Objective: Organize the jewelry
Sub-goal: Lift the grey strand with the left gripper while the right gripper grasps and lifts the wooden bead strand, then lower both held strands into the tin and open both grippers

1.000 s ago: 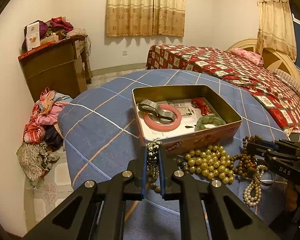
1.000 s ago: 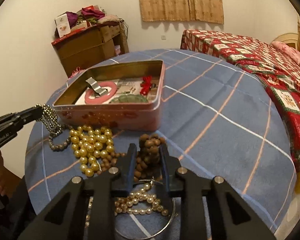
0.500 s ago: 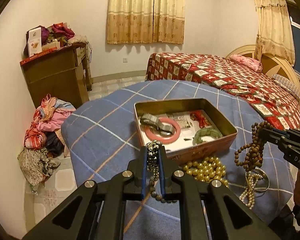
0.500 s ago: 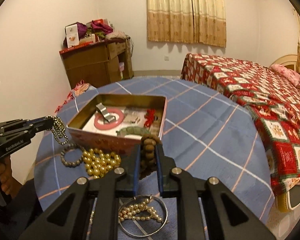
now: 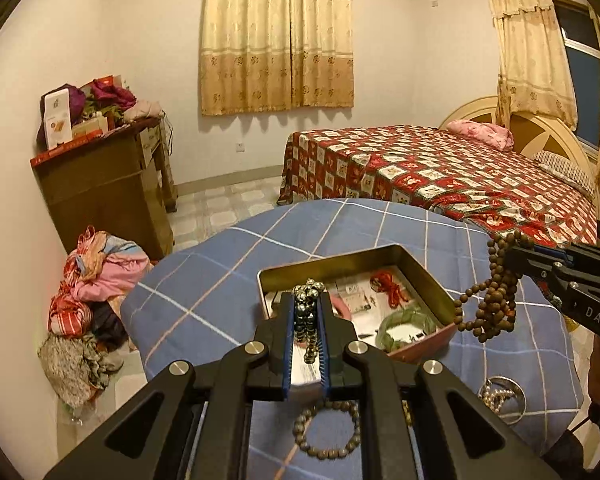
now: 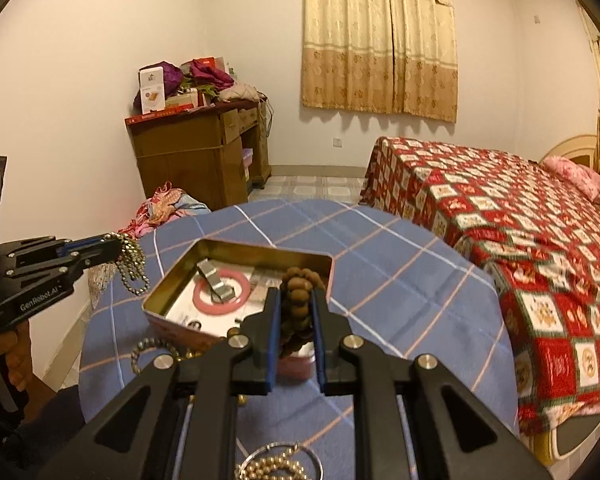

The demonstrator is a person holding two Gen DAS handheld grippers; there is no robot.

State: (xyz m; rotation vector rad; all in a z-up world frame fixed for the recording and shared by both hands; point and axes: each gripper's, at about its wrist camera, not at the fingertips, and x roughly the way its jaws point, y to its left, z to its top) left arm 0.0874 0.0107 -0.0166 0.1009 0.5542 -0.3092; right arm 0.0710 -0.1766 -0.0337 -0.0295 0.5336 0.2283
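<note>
A round table draped in a blue checked cloth [image 5: 204,304] stands in a bedroom. On it sits an open rectangular tin [image 5: 416,268] with a gold inside and a pinkish-red outer wall. Inside the tin lie a pink ring [image 6: 220,294] with a silver clasp-like piece [image 6: 216,284] across it, a red knotted cord [image 5: 388,286], a green bangle [image 5: 404,322] and some printed paper.

A person holds a black two-finger gripper in each hand, both raised above the table in front of the tin. The left gripper [image 5: 307,316] is clamped on a strand of small dark metallic beads [image 5: 309,320], which bunches at the fingertips and hangs down between the blue-edged pads. The right gripper [image 6: 296,312] is closed on a bunched string of brown wooden beads [image 6: 298,300]; from the left camera its loops dangle beside the tin's right corner, clear of the cloth. A hand [image 6: 8,356] grips the left tool's handle at the left edge of the right camera's view.

Loose on the cloth near the front edge lie a bracelet of dull round beads [image 5: 326,430] and a thin silver hoop [image 5: 502,394] with a string of pale pearls [image 6: 276,468] piled inside it.

Behind the table are a bed with a red patchwork cover [image 5: 440,172], a wooden desk [image 5: 104,184] heaped with clutter, a pile of clothes [image 5: 88,280] on the floor and beige curtains [image 5: 276,36].
</note>
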